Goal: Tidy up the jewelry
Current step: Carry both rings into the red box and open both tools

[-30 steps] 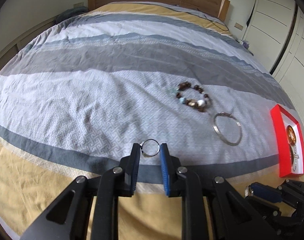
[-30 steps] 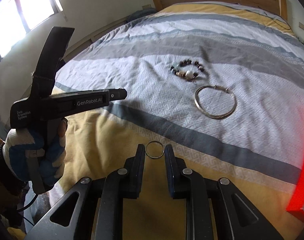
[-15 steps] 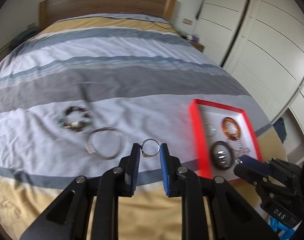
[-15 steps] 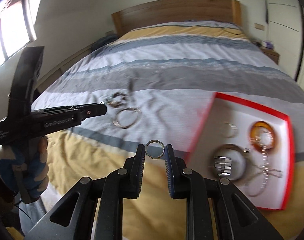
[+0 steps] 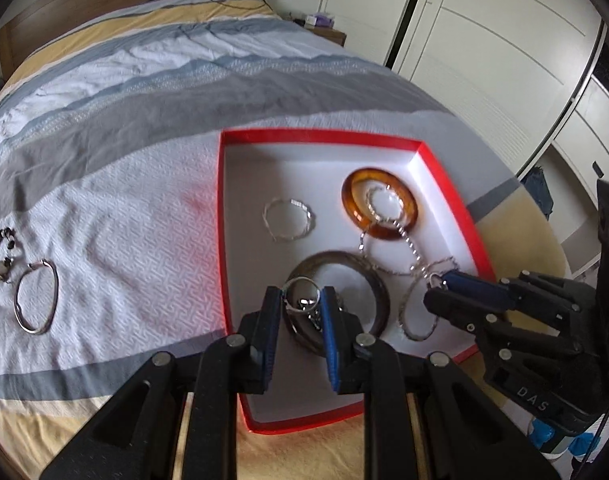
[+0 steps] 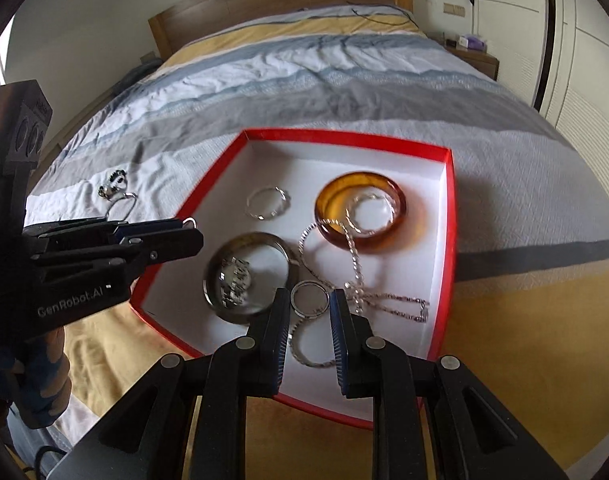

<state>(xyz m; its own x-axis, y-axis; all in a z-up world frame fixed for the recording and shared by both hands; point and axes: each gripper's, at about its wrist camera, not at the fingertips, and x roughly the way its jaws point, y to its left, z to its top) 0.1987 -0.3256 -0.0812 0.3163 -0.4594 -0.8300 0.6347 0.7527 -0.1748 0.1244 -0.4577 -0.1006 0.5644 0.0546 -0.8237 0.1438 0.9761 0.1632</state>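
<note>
The left tongs [image 5: 301, 300] clamp a thin silver ring [image 5: 302, 294]; the right tongs [image 6: 309, 302] clamp a second ring [image 6: 309, 299]. "GenRobot.AI" reads on the left tool, "DAS" on the right. Half a second ago both hung short of the red tray [image 6: 450, 216]; now they hover over its near half, above a dark bangle [image 5: 378, 292]. Beyond lie an amber bangle [image 5: 354, 200] and chain [image 6: 354, 248]. Leftward on the bed [image 5: 144, 220]: a silver hoop [image 5: 36, 300] and a beaded bracelet [image 5: 0, 254].
</note>
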